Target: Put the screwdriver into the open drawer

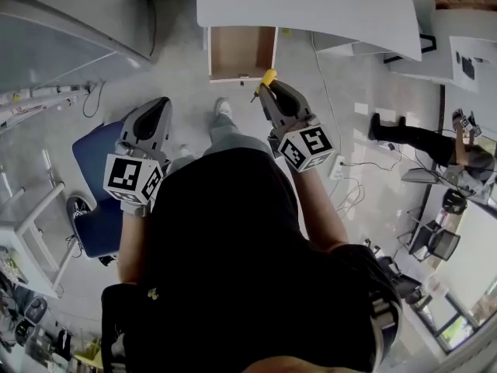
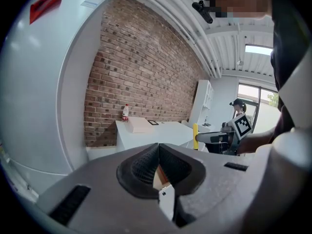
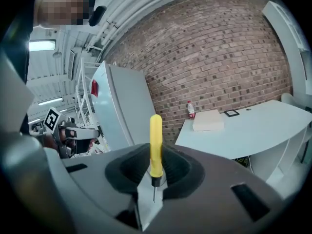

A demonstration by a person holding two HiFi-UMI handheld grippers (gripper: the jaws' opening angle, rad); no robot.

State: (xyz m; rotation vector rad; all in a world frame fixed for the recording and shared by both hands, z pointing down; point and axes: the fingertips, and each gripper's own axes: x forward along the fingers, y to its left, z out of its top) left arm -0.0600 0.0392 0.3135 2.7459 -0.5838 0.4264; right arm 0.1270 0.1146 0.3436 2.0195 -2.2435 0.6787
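The screwdriver (image 1: 267, 78) is gripped in the right tool (image 1: 269, 88), whose pads are closed on the lower part of the yellow handle. In the right gripper view the handle is seen standing up past the jaw tips, while the black collar and thin metal shaft point back toward the camera. In the head view the screwdriver is held just in front of the open drawer (image 1: 241, 49), near its front right corner and not yet inside it. The drawer is pulled out from beneath the white worktop (image 1: 311, 6), and its wooden bottom is seen bare. The left tool (image 1: 161, 105) is held apart to the left, above a blue chair (image 1: 95, 162); in the left gripper view its jaw tips are seen closed together with nothing between them. On the worktop, a small bottle (image 3: 190, 109) and a flat white box (image 3: 208, 120) are placed against a brick wall (image 3: 219, 57). A second person (image 1: 435, 142) is visible on the floor at the right edge of the head view.
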